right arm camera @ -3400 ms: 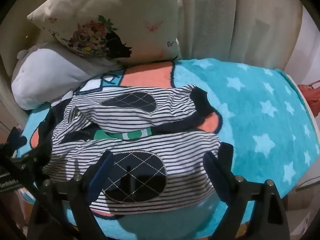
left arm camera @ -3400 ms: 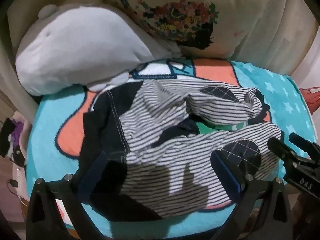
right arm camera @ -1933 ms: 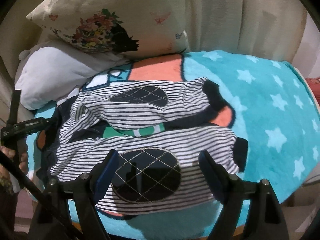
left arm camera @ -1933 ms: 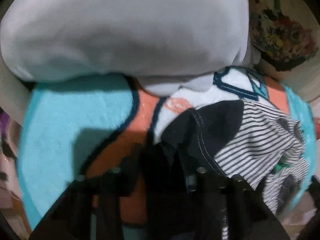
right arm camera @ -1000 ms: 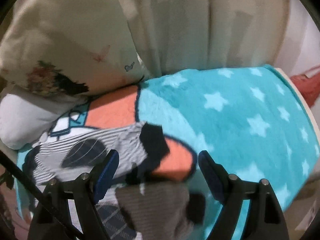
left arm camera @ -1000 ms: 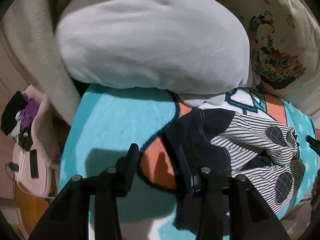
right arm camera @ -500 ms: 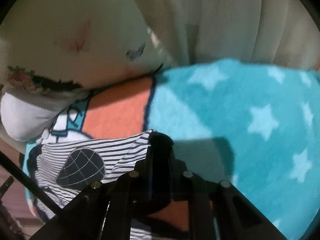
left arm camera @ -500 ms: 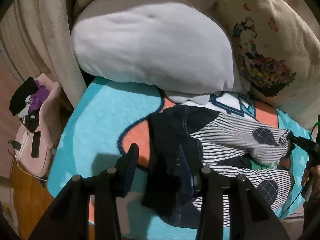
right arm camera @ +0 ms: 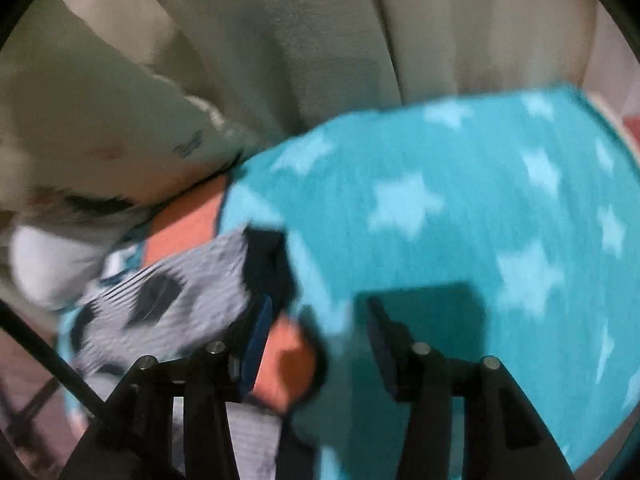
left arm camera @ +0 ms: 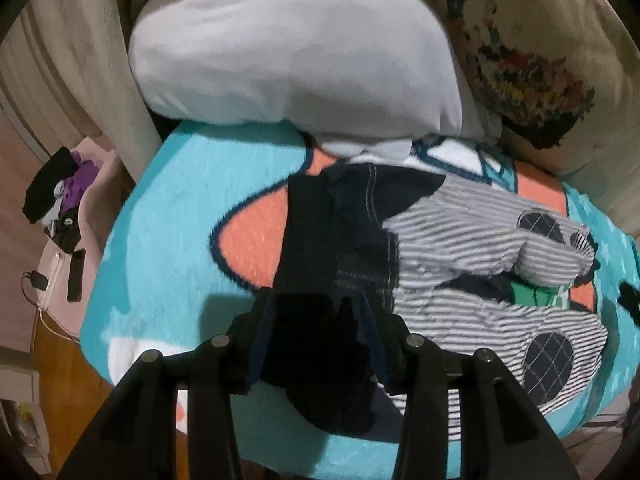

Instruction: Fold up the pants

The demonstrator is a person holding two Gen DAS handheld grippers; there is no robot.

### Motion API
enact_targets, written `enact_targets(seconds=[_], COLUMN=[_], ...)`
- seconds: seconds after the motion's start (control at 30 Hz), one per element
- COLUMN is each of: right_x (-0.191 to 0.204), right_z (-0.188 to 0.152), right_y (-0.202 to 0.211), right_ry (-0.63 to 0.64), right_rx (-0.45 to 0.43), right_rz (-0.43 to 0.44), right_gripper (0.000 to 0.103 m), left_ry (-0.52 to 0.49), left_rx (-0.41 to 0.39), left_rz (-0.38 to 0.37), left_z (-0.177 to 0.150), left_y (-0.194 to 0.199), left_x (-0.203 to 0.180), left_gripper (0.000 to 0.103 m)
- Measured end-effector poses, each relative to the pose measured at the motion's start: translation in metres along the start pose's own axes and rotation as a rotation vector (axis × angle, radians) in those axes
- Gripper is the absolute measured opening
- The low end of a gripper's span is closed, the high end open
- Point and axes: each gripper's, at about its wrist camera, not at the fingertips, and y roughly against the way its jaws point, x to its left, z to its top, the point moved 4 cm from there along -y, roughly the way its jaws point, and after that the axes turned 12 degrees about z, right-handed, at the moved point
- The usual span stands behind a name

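Striped grey-and-white pants (left arm camera: 460, 280) with a dark navy waistband (left arm camera: 332, 248) and dark quilted knee patches lie crumpled on a teal blanket (left arm camera: 172, 208). My left gripper (left arm camera: 316, 332) hangs over the near end of the waistband with its jaws partly apart; dark cloth fills the gap, but no clamp shows. My right gripper (right arm camera: 316, 320) is open above the blanket (right arm camera: 460, 200), just right of the dark cuff (right arm camera: 268, 268) of one leg. The right wrist view is motion-blurred.
A big grey plush pillow (left arm camera: 296, 52) and a floral cushion (left arm camera: 528, 52) lie at the back. Cream curtains (right arm camera: 320, 40) hang behind. A pink stand with dark and purple items (left arm camera: 60, 200) sits off the bed's left edge, above wooden floor.
My right gripper was shut on the leg cuff half a second ago; it has opened and shifted right, leaving the cuff on the blanket. My left gripper moved slightly nearer over the waistband.
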Motion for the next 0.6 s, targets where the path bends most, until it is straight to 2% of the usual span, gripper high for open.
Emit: enact_targets(seconds=[0.1, 0.17, 0.2, 0.23, 0.27, 0.3, 0.37, 0.4, 0.43, 0.47, 0.53, 0.6], right_x=[0.007, 0.006, 0.007, 0.010, 0.014, 0.016, 0.016, 0.013, 0.006, -0.001, -0.019, -0.027], right_z=[-0.041, -0.060, -0.067, -0.071, -0.071, -0.070, -0.063, -0.061, -0.058, -0.056, -0.053, -0.048], right_y=[-0.004, -0.013, -0.020, -0.023, -0.025, -0.023, -0.015, -0.013, -0.010, -0.007, 0.000, 0.012], right_ry=[-0.011, 0.000, 0.011, 0.020, 0.016, 0.002, 0.037, 0.041, 0.037, 0.031, 0.020, -0.025], right_rx=[0.069, 0.113, 0.125, 0.120, 0.125, 0.124, 0.110, 0.105, 0.096, 0.091, 0.077, 0.044], right_rz=[0.080, 0.061, 0.038, 0.034, 0.063, 0.077, 0.004, -0.028, -0.083, -0.115, -0.235, -0.220], right_gripper=[0.060, 0.061, 0.057, 0.031, 0.017, 0.016, 0.013, 0.006, 0.004, 0.004, 0.005, 0.008], left_ry=[-0.001, 0.001, 0.000, -0.001, -0.005, -0.008, -0.010, -0.007, -0.004, 0.000, 0.011, 0.027], left_rx=[0.039, 0.054, 0.058, 0.057, 0.053, 0.049, 0.040, 0.041, 0.043, 0.046, 0.053, 0.051], left_rz=[-0.008, -0.016, -0.020, -0.019, -0.018, -0.015, -0.004, 0.003, 0.004, 0.005, 0.008, 0.016], left_z=[-0.009, -0.011, -0.011, -0.011, -0.010, -0.009, -0.007, -0.008, -0.008, -0.009, -0.011, -0.011], left_y=[-0.009, -0.011, -0.012, -0.011, -0.010, -0.009, -0.008, -0.008, -0.008, -0.009, -0.010, -0.010], left_x=[-0.003, -0.007, -0.009, -0.010, -0.012, -0.013, -0.013, -0.011, -0.010, -0.007, -0.001, 0.007], left_gripper=[0.043, 0.043, 0.043, 0.043, 0.043, 0.043, 0.043, 0.043, 0.043, 0.043, 0.043, 0.043])
